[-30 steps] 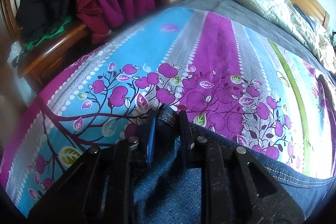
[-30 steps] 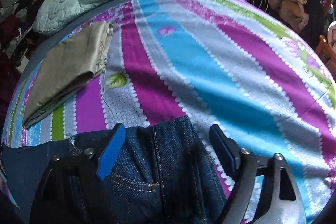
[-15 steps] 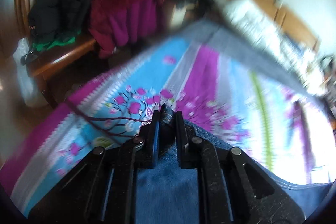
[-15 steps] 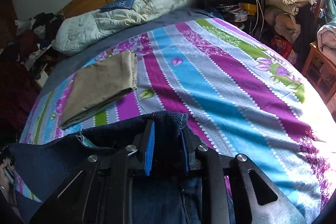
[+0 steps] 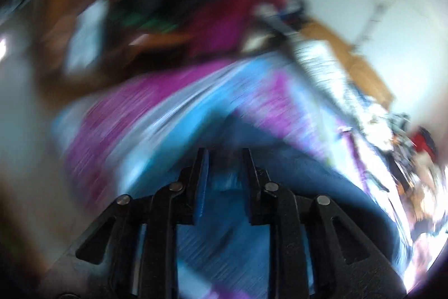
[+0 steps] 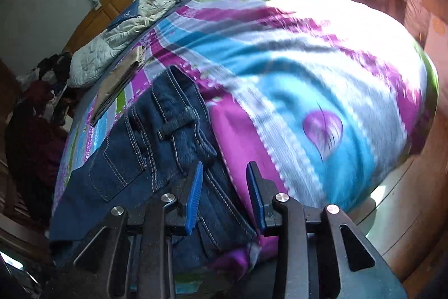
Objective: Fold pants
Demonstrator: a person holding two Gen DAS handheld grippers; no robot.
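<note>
left wrist view, heavily blurred: one left gripper (image 5: 224, 159) at bottom centre pinches blue jeans (image 5: 294, 187) over the striped bedspread (image 5: 134, 125)

right wrist view: one right gripper (image 6: 225, 187) spread, straddling the jeans (image 6: 156, 136), long axis lower left to upper centre; one folded khaki garment (image 6: 123, 80) at upper left

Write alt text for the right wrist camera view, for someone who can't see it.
Dark blue jeans lie on a striped floral bedspread, between the open fingers of the right gripper. Folded khaki pants and a pale quilt sit farther up the bed.
</note>
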